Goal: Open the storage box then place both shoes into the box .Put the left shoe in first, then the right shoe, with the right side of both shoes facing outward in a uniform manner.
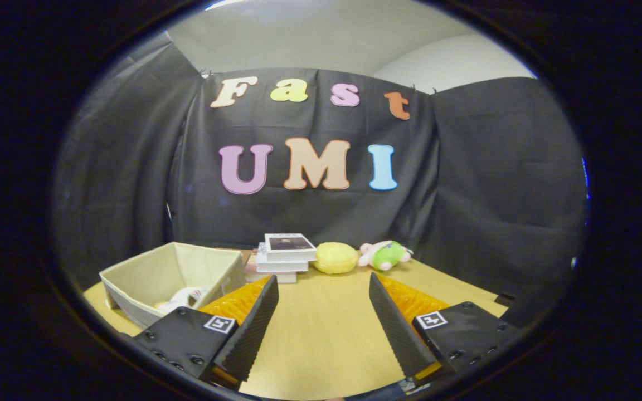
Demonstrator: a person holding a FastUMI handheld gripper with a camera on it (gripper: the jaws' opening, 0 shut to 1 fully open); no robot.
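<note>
An open beige storage box [148,275] sits on the wooden table to the left of my left finger. Inside it a white shoe [180,299] shows partly, low against the near wall; I cannot tell which shoe it is or how it faces. My gripper [324,301] hovers above the table, its fingers wide apart with only bare tabletop between them. The left finger [254,328] stands close to the box's right wall, partly hiding the near corner.
A stack of books [286,253] lies beyond the fingers at the table's back. A yellow round cushion [336,258] and a pink-and-green plush toy [385,255] lie to its right. The wooden table [321,334] stretches ahead, closed in by black cloth.
</note>
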